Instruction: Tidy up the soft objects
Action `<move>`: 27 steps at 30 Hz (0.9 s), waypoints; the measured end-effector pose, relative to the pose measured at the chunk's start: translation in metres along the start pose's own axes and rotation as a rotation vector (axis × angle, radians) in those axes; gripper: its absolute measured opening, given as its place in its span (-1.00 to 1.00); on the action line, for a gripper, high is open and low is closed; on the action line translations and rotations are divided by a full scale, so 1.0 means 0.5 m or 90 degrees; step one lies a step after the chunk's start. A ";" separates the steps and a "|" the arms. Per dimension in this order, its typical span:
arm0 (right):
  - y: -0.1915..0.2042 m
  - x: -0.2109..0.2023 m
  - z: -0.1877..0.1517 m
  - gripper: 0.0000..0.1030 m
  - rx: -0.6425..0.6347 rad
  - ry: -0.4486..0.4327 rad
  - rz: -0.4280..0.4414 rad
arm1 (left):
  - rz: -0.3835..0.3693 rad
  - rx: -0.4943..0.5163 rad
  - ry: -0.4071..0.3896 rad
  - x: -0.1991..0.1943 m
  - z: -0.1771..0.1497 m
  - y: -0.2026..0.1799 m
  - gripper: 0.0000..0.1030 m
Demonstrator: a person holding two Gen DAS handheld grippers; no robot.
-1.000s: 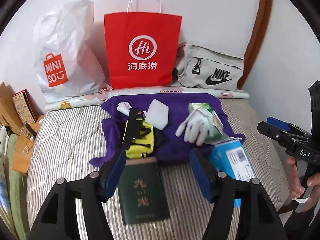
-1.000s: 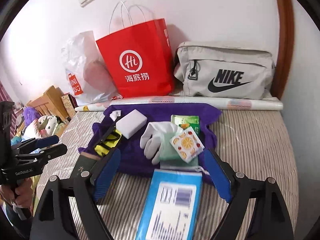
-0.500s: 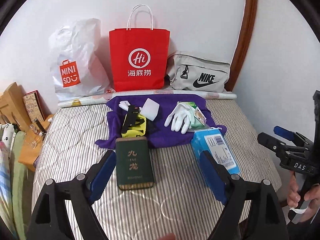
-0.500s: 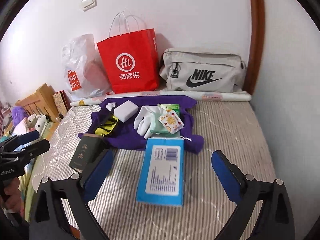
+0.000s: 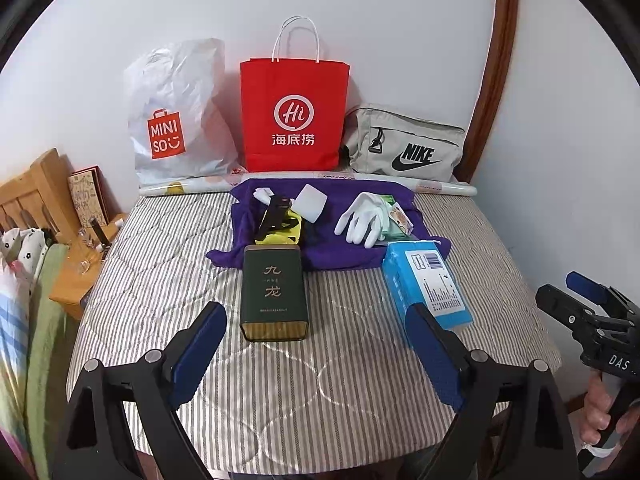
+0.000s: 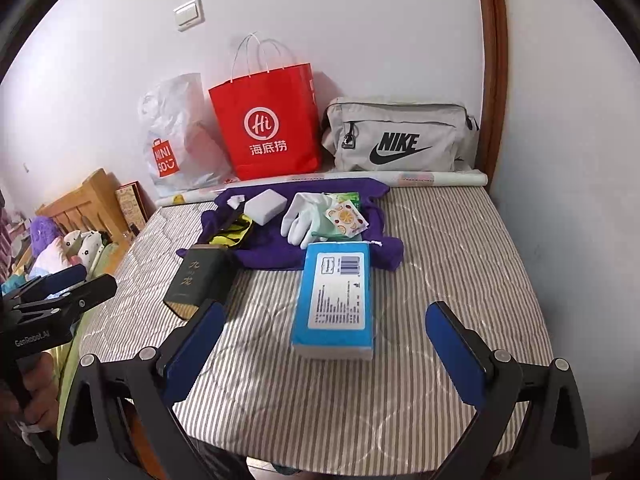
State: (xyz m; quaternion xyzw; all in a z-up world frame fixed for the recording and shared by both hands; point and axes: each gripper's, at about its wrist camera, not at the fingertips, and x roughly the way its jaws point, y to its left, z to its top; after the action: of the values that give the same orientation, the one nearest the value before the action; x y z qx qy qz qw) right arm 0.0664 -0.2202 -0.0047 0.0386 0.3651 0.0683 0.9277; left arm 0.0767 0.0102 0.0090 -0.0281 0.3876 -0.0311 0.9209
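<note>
Soft items lie gathered on the purple cloth (image 5: 344,256): white gloves (image 5: 362,220), a white sponge block (image 5: 310,208), a yellow-and-black strap (image 5: 280,228) and small sachets (image 6: 346,216). Just in front of the cloth lie a green tin (image 5: 274,292), touching its near edge, and a blue tissue pack (image 6: 334,300). Behind the cloth stand a red paper bag (image 5: 294,116), a white plastic bag (image 5: 178,116) and a grey pouch (image 5: 404,144). The left gripper (image 5: 316,350) is empty, its jaws opening; the right gripper (image 6: 326,350) is spread wide, gripping nothing. Judged step: between picks. The next move likely calls for choosing one soft item on the cloth and closing gently on it.
</note>
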 end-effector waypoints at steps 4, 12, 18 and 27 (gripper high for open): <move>0.008 -0.014 -0.012 0.94 -0.006 0.002 0.004 | 0.004 0.004 0.001 -0.011 -0.010 -0.006 0.76; 0.013 -0.036 -0.024 0.94 -0.005 -0.002 0.010 | 0.003 0.004 -0.003 -0.025 -0.016 -0.009 0.76; 0.017 -0.045 -0.024 0.94 -0.004 -0.006 0.013 | -0.011 -0.007 -0.002 -0.030 -0.020 -0.002 0.76; 0.022 -0.050 -0.025 0.94 -0.005 -0.006 0.017 | -0.004 -0.002 -0.005 -0.038 -0.026 -0.004 0.76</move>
State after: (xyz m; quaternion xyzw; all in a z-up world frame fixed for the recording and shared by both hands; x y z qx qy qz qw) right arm 0.0386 -0.2132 0.0045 0.0400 0.3599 0.0820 0.9285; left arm 0.0539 0.0092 0.0138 -0.0305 0.3837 -0.0331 0.9224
